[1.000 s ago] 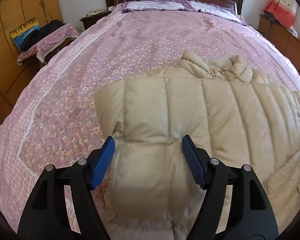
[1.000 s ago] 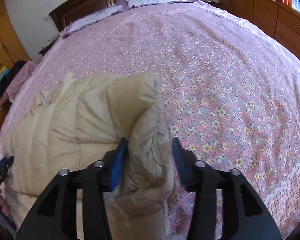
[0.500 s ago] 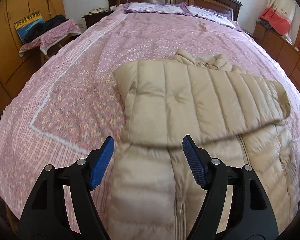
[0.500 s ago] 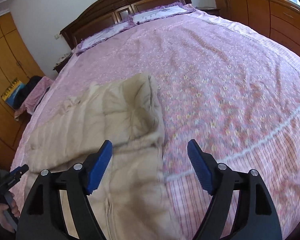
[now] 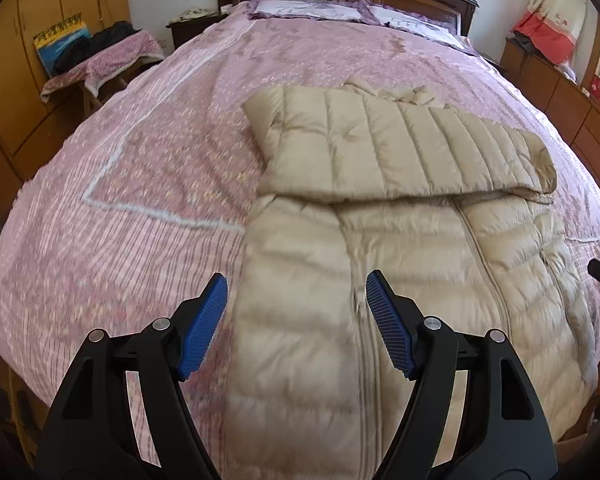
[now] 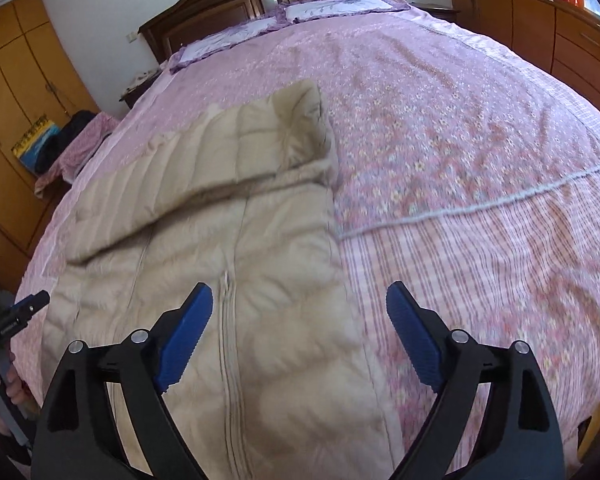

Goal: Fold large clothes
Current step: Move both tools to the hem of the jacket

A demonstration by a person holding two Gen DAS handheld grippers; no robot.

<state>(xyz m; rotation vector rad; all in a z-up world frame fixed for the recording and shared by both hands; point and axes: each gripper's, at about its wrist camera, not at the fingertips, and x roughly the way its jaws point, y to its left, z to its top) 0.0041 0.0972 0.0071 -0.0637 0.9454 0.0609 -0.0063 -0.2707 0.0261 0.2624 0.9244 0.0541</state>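
left wrist view: your left gripper [image 5: 296,328] is spread and empty above the puffer jacket [image 5: 380,280], right gripper [image 6: 298,338] opening, empty too, since the top fold's already laid.

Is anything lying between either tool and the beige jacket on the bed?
Nothing visible. The left tool and the right tool, its jaws opening, both hang empty over the jacket, which lies alone on the pink bedspread.
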